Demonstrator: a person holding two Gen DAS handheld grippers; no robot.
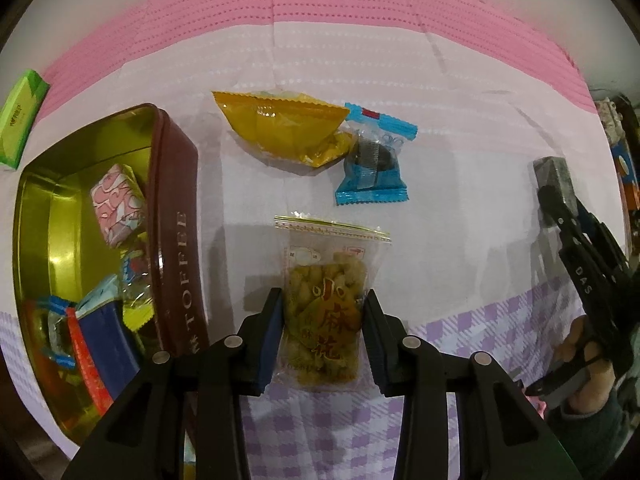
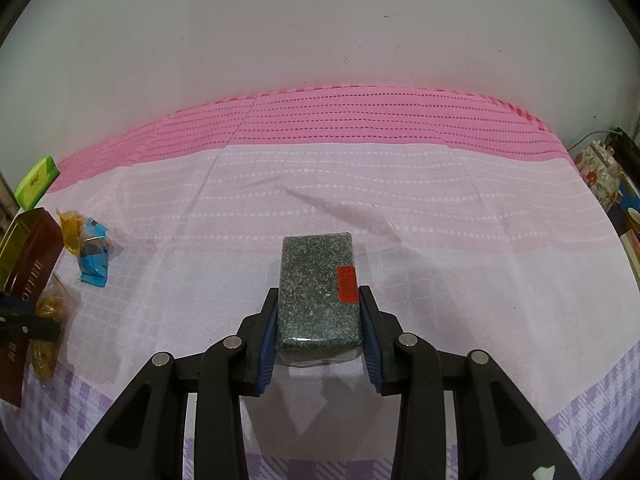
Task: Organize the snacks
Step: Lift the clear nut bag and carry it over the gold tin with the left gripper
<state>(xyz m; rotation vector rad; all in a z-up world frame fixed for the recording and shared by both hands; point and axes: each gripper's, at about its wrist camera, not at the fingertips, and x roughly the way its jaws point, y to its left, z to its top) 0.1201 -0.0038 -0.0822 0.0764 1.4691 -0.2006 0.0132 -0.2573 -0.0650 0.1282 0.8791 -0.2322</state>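
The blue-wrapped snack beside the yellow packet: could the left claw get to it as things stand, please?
Probably not right away. The left claw is already closed on the clear bag of fried twists. The blue-wrapped snack itself lies uncovered on the cloth, touching only the yellow packet.

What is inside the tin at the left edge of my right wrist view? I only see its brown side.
Observer: The tin is open and already holds several wrapped snacks, among them a pink wrapped cube.
Operator: And the left gripper beside it, what is it on?
Observer: The left gripper points down with its pads against both sides of a clear packet of fried twists lying on the cloth.
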